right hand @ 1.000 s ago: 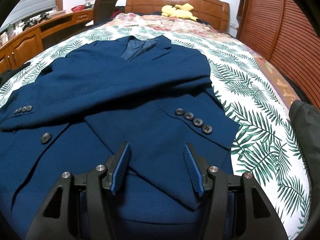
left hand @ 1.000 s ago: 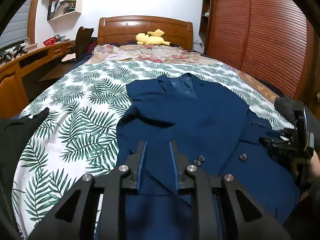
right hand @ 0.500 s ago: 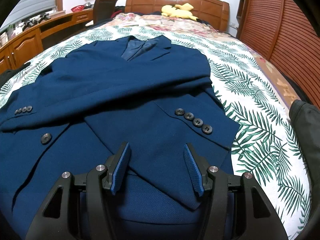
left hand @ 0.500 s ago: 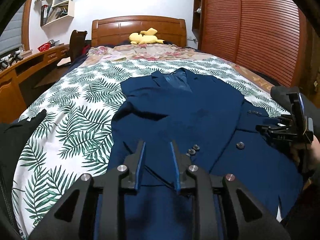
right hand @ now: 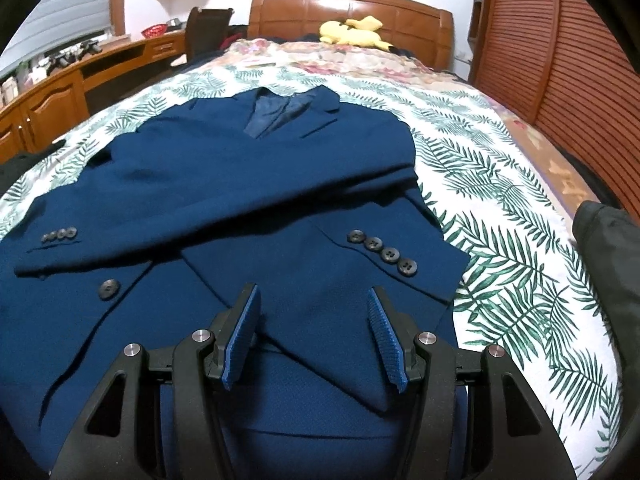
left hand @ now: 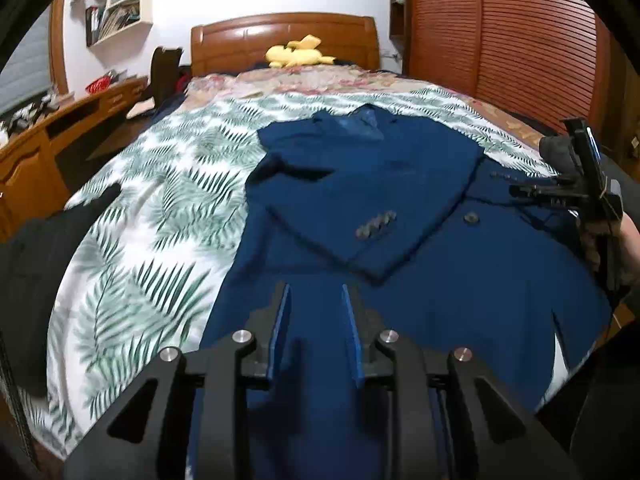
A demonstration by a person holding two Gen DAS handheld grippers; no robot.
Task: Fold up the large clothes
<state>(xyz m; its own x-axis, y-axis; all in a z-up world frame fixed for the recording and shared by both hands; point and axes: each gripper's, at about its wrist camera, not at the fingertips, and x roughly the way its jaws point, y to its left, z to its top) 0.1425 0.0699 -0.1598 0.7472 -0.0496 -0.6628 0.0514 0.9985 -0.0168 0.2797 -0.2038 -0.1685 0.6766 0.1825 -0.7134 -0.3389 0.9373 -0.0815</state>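
Observation:
A navy blue suit jacket lies face up on the bed, collar toward the headboard, both sleeves folded across its front. It also shows in the right wrist view. My left gripper hovers over the jacket's lower left part, its jaws a narrow gap apart with nothing between them. My right gripper is open and empty just above the lower hem, near the cuff with several buttons. The right gripper also shows in the left wrist view, at the jacket's right edge.
The bed has a palm-leaf sheet and a wooden headboard with a yellow plush toy. A wooden desk runs along the left, a slatted wardrobe along the right. Dark garments lie at the bed's left edge and right edge.
My left gripper has drawn back and risen, so more of the jacket shows and the sleeve cuff now lies farther from its fingers. The right gripper has barely moved.

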